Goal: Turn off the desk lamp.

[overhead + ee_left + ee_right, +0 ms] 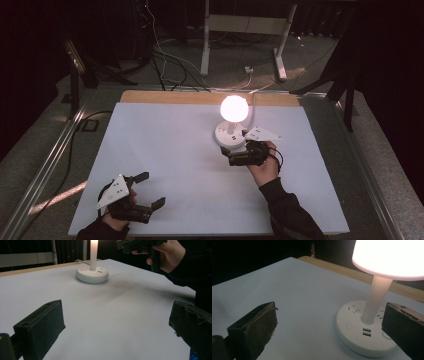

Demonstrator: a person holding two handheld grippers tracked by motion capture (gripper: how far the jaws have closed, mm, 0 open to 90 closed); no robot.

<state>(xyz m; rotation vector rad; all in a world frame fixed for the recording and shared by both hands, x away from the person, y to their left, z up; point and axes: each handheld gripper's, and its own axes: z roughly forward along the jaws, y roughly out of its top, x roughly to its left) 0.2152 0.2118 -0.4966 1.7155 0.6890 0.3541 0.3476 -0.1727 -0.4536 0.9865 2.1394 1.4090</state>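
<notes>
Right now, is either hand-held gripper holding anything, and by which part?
Nothing is held. The right hand-held gripper is open beside the lamp base; the left hand-held gripper is open over the table.

The lamp [233, 120] is plain white, its shade glowing warm white; beneath it, the table [165, 165] is pale blue-white, with a tan wood strip behind the lamp.

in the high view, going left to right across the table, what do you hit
left tongs → lamp → right tongs, close beside the lamp's base
</notes>
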